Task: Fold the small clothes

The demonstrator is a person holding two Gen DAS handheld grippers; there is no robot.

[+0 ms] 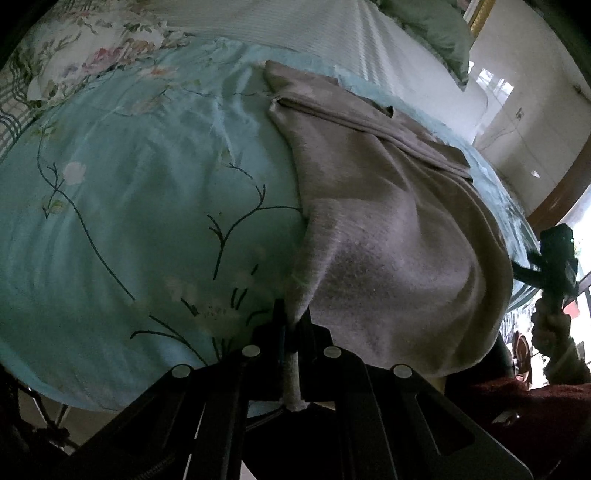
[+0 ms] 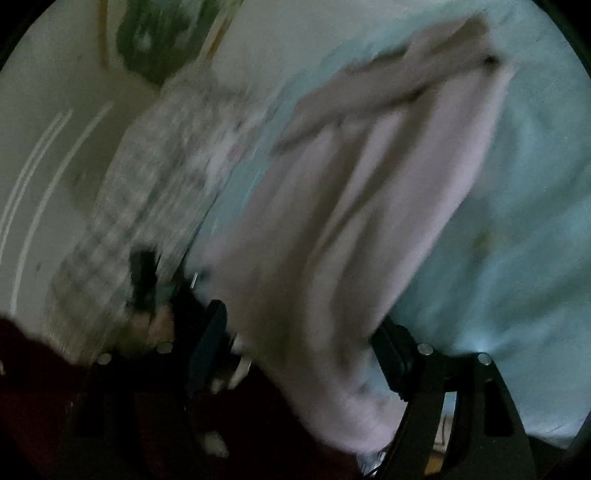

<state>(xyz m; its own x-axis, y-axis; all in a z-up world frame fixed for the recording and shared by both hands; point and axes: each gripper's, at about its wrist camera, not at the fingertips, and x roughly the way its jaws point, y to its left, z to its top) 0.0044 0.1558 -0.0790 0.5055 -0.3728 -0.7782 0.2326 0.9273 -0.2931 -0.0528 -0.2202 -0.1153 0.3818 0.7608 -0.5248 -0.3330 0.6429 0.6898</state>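
A pale pinkish-grey garment [image 1: 388,221] lies on a light blue floral bed cover [image 1: 129,184], one part folded across its far end. My left gripper [image 1: 293,325] is shut on the garment's near corner, and a strip of cloth runs back between its fingers. In the blurred right wrist view the same garment [image 2: 369,221] hangs down between the right gripper's spread fingers [image 2: 212,332]. The right gripper [image 2: 306,347] is open, with the cloth loose between the jaws. It also shows in the left wrist view [image 1: 554,266] at the garment's right edge.
A checked and floral pillow [image 1: 48,74] lies at the far left of the bed, a white striped sheet [image 1: 332,33] and a green pillow [image 1: 436,33] behind. The bed's edge and a tiled floor [image 1: 524,122] are at right. A dark red sleeve [image 2: 29,387] is near the right gripper.
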